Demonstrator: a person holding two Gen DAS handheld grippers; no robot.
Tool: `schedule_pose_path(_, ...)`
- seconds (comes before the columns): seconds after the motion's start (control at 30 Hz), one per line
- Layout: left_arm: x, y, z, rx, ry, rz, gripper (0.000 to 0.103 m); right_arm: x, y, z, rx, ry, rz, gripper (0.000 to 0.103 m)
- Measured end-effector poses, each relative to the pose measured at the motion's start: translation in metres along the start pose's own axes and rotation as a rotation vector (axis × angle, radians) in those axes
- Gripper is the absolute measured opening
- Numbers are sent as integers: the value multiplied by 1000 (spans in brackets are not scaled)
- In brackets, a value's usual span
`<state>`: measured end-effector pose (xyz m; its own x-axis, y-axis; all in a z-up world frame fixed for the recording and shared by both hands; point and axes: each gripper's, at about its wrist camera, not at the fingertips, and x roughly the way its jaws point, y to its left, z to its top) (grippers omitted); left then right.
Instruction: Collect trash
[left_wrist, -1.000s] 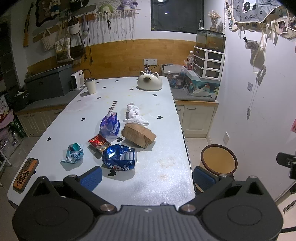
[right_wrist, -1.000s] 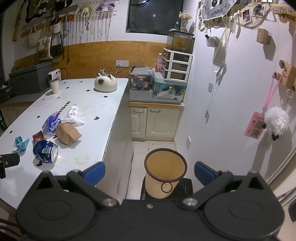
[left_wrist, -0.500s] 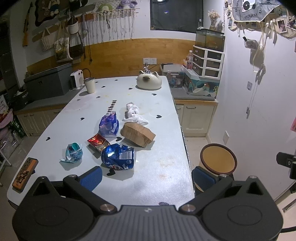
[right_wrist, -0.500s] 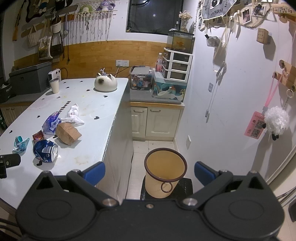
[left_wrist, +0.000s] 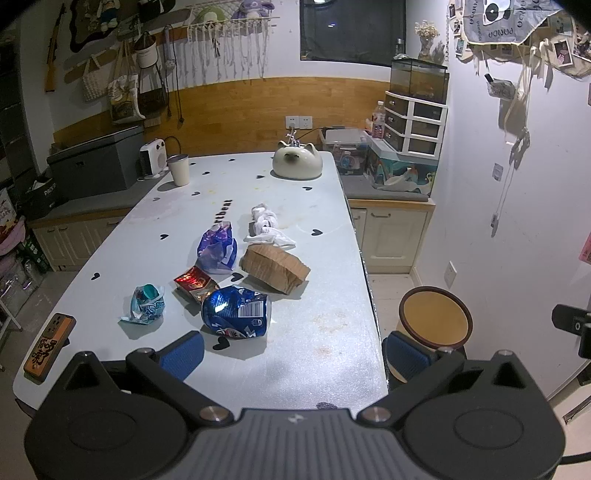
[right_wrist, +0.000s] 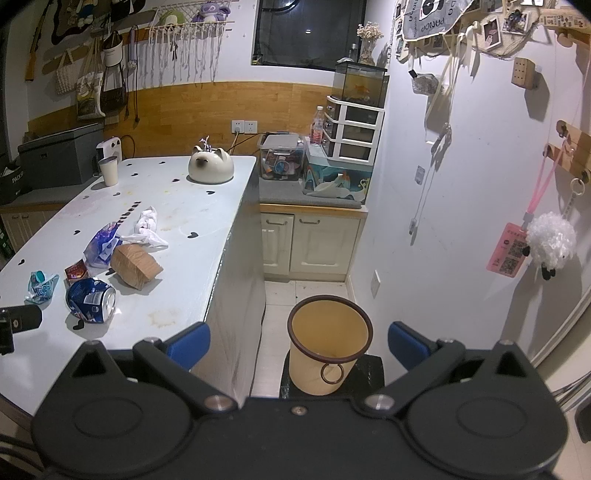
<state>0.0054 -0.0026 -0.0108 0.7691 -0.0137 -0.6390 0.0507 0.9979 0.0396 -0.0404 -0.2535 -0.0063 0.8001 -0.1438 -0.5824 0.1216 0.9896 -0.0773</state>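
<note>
Trash lies on the white table: a crushed blue can, a red wrapper, a teal wrapper, a purple bag, a brown paper bag and a white plastic bag. A tan waste bin stands on the floor right of the table. My left gripper is open and empty above the table's near end, just short of the can. My right gripper is open and empty above the bin.
A phone in an orange case lies at the table's near left corner. A cat-shaped pot and a cup stand at the far end. Cabinets with storage boxes line the back wall.
The left gripper has edged slightly, so the trash sits a touch lower-left in its view. The right gripper has not moved.
</note>
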Motion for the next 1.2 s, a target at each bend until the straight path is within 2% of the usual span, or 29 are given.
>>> schedule_pose_path(0.5,2,-1,1,-7,0,8,103,6,-2,-4,-6,-1,11,103)
schedule_pose_path(0.63,2,-4,6,-33,-10,39,103,9,-6,1,-18,-4,27,103)
schedule_pose_path(0.83,6,-8,21,-92,-19,113,103,25,-17,19,-62,-30,69,103)
schedule_pose_path(1.07,10,1,31,-209,-21,247,103,64,-19,51,-136,-36,183,103)
schedule_pose_path(1.2,9,16,31,-265,-28,320,103,86,-7,67,-191,-55,261,103)
